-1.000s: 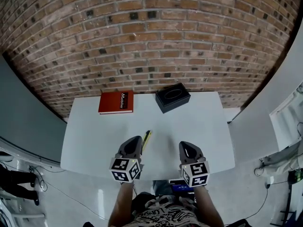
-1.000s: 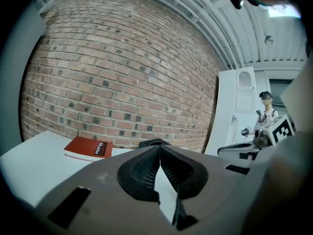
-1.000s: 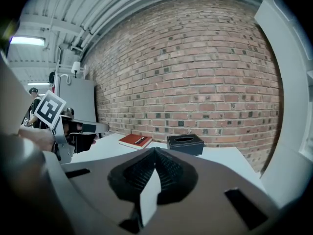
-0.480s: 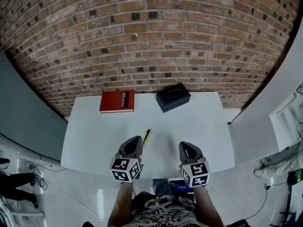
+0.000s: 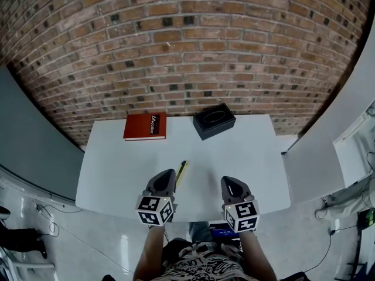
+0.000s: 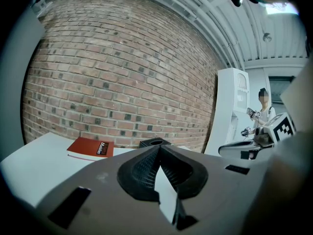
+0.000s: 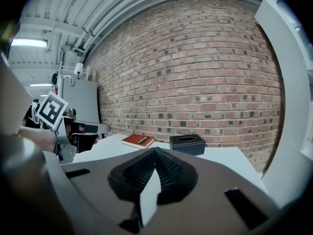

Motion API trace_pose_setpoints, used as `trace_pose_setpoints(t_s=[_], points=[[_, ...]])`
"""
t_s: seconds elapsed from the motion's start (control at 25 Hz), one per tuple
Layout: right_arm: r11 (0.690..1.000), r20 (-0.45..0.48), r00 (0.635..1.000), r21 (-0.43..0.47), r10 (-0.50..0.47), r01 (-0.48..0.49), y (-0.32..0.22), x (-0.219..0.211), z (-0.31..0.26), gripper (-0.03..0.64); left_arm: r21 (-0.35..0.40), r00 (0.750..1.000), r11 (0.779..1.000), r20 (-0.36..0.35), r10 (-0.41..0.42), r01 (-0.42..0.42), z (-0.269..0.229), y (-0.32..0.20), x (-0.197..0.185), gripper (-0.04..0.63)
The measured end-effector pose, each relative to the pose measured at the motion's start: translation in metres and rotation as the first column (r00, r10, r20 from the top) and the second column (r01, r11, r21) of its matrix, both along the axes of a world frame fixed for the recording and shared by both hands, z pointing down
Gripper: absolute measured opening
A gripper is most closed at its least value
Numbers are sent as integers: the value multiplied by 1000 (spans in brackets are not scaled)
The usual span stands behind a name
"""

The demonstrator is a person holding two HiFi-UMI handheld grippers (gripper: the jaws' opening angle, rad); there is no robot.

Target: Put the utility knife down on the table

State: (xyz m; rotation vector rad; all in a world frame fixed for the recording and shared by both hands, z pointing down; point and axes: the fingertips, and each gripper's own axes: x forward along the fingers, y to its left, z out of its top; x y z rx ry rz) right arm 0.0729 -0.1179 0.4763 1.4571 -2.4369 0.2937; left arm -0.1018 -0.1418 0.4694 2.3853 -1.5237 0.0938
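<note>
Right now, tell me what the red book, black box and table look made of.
Red book: paper or card cover, matte, flat with white print.
Black box: possibly leatherette or plastic, slight sheen, oval top opening.
Table: smooth white top, likely laminate, cannot confirm.

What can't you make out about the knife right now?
Utility knife: the head view shows only its far end; the left tongs cover the rest, so blade state is unknown.
Both gripper views: knife hidden behind the tongs' own bodies.
Red book: cover print too small in every view.

Left gripper (image 5: 170,172), right gripper (image 5: 228,180) side by side, fingers (image 6: 142,173) closed, nothing held.
</note>
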Motion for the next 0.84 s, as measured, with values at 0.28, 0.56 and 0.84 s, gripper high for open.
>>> trace_pose_setpoints(t_s=[0.28, 0.56, 0.84], points=[[1000, -4, 1000, 4, 0, 0, -2, 3, -3, 0, -3, 1000, 1000, -3, -1, 1, 0, -2, 2, 15], [1000, -3, 1000, 0, 3, -3, 0, 5, -1, 0, -2, 1000, 1000, -3, 6, -6, 0, -1, 5, 15], [1000, 0, 1000, -3, 9, -9, 5, 7, 1, 0, -2, 1000, 1000, -3, -3, 3, 1, 4, 2, 15]])
